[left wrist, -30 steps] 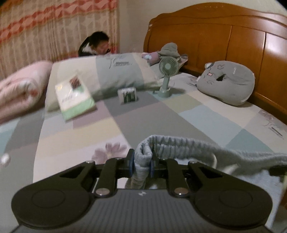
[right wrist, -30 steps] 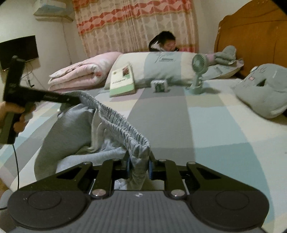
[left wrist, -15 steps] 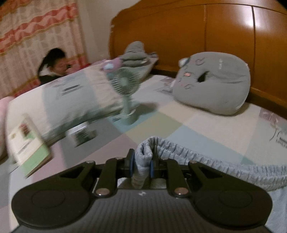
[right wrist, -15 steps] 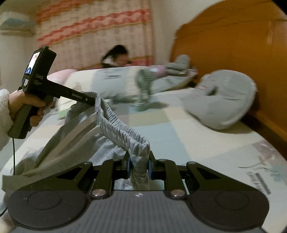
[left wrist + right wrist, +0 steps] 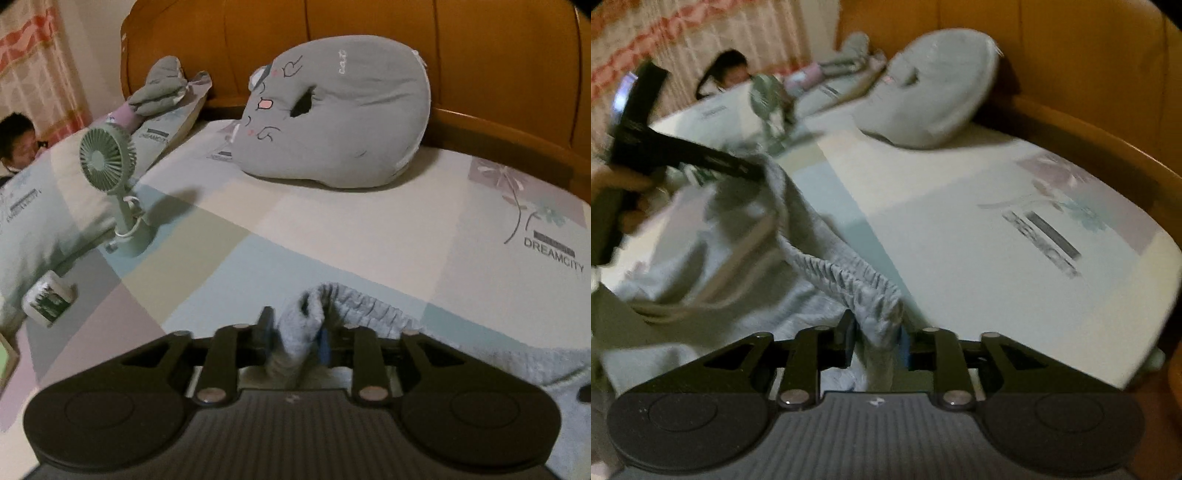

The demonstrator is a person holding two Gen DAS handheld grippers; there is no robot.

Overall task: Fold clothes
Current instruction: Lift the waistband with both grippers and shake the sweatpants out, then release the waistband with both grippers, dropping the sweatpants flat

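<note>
Left wrist view shows the left gripper (image 5: 295,338) pinching one end of the waistband (image 5: 369,312) of the grey trousers (image 5: 561,373). The right gripper (image 5: 877,341) is clamped on the other end. Between them the ribbed elastic runs sideways, quite taut, and the soft cloth hangs below over the bed (image 5: 369,229). Farther away stand a fan (image 5: 107,158) and a grey pillow (image 5: 343,118).
</note>
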